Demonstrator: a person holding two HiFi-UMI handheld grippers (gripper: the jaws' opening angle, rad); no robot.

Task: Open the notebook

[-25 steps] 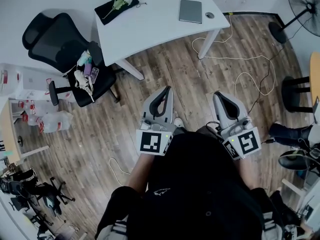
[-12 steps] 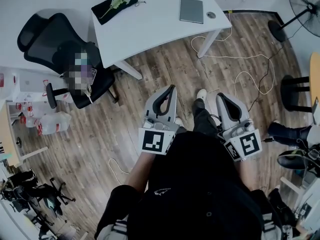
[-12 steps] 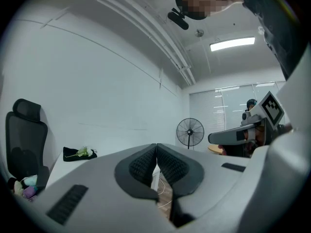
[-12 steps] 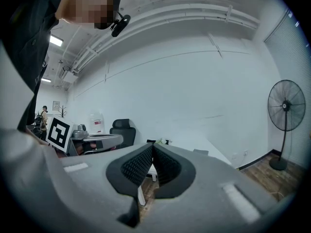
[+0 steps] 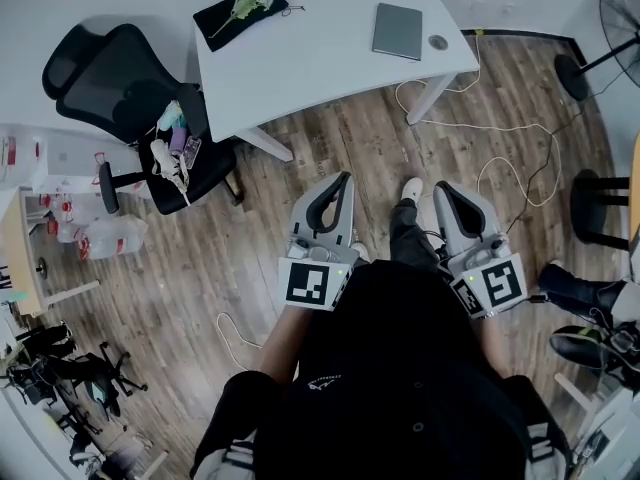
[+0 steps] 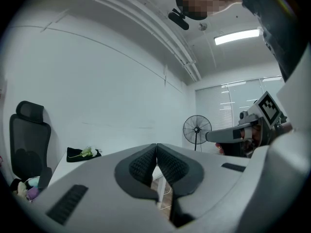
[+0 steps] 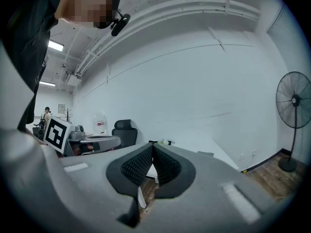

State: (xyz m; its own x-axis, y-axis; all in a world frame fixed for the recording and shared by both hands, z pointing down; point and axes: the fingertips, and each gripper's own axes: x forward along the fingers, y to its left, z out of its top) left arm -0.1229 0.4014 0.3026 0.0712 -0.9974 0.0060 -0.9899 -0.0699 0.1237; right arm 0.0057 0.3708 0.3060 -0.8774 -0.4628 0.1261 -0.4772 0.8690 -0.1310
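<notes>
A closed grey notebook [image 5: 398, 31] lies flat near the right end of the white table [image 5: 310, 58], far ahead of both grippers. My left gripper [image 5: 341, 179] and right gripper [image 5: 441, 189] hang side by side over the wooden floor, close to the person's body, pointing toward the table. Both are shut with nothing between the pads. In the left gripper view the shut jaws meet at the left gripper [image 6: 156, 147]. In the right gripper view the right gripper [image 7: 152, 147] is also shut, and the notebook [image 7: 205, 154] shows as a thin grey slab on the table beyond.
A black cloth with a flower [image 5: 240, 8] lies at the table's left end, and a small round object [image 5: 438, 41] sits beside the notebook. A black office chair [image 5: 130, 98] holding small items stands left of the table. Cables [image 5: 500, 138] trail on the floor; a fan [image 5: 620, 18] stands at the right.
The person has stepped forward, one foot now ahead between the grippers. The table has shifted slightly right and nearer in the head view. Both grippers stay shut and empty.
</notes>
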